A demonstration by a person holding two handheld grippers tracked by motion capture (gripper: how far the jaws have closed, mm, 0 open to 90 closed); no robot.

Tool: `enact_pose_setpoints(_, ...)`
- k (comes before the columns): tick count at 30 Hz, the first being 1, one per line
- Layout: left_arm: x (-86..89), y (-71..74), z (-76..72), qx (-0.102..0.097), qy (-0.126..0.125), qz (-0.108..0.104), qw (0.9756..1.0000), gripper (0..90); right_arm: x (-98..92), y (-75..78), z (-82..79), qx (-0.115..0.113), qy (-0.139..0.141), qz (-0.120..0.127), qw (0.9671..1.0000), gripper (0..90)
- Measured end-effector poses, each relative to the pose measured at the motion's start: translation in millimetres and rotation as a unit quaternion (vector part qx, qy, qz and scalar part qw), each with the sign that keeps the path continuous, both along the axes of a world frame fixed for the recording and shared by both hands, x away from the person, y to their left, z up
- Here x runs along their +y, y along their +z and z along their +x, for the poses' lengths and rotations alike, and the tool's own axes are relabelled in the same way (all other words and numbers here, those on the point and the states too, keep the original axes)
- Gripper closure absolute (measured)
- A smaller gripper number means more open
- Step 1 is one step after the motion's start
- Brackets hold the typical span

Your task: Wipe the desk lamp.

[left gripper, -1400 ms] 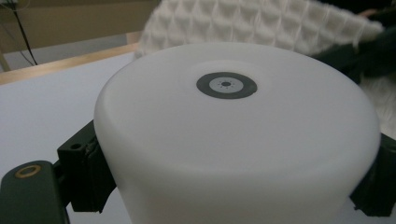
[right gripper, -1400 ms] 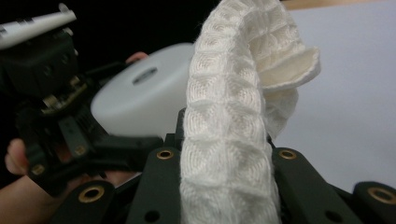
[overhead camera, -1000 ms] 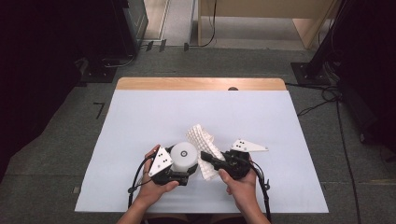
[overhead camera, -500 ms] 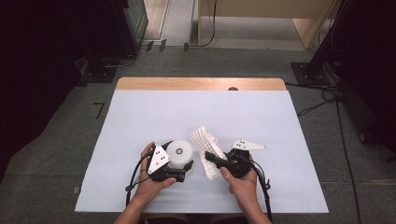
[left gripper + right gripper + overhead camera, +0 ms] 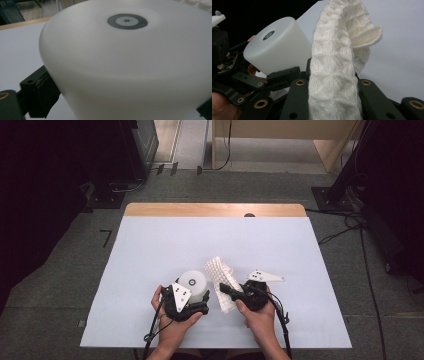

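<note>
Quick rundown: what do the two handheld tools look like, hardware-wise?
Both are black. The left tool and the right tool each carry a grey three-cornered plate with dark dots on top. The jaws show brass-ringed screw holes. A black cable trails from each. No sleeves in view.

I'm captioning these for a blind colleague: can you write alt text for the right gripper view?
A folded white waffle-knit cloth stands clamped between the right gripper's two black jaws, its top curling over to the right. Behind it to the left, the left gripper has a white plastic cup between its jaws, bottom end up, over a white table.
</note>
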State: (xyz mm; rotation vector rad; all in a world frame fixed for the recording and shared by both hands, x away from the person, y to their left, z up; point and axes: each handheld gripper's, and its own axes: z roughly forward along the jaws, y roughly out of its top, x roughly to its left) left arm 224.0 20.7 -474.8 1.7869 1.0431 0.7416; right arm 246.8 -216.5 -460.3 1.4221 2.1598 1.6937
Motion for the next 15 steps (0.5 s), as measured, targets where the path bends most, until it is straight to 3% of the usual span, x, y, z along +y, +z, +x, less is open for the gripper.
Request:
enact_pose_setpoints(3, 7.2, 0.4, 4.4, 0.003, -0.017, -0.012, 0.9998, 8.2, 1.3, -1.9, 0.4, 0.001, 0.001, -0.002, 1.0, 74.0)
enact_pose_setpoints(5, 15.4, 2.4, 10.0, 0.009, -0.049, -0.029, 0.9983, 8.4, 1.7, -2.1, 0.6, 0.0, 0.002, -0.003, 1.0, 74.0)
enact_pose_setpoints(7, 25.6, 6.5, 14.6, 0.005, -0.097, -0.061, 0.9934, 8.5, 1.7, -2.2, 0.9, 0.0, 0.003, -0.003, 1.0, 74.0)
enact_pose_setpoints(10, 39.4, 14.1, 20.3, 0.003, -0.177, -0.104, 0.9787, 8.5, 2.0, -3.2, 1.6, 0.006, 0.004, -0.003, 1.0, 74.0)
enact_pose_setpoints(12, 42.7, 17.0, 20.4, -0.003, -0.197, -0.108, 0.9745, 8.5, 2.5, -4.6, 2.5, 0.008, 0.006, -0.004, 0.9999, 73.9)
enact_pose_setpoints(15, 42.9, 18.4, 19.7, -0.008, -0.215, -0.099, 0.9715, 8.5, 5.1, -6.0, 2.5, 0.013, 0.015, 0.0, 0.9998, 74.0)
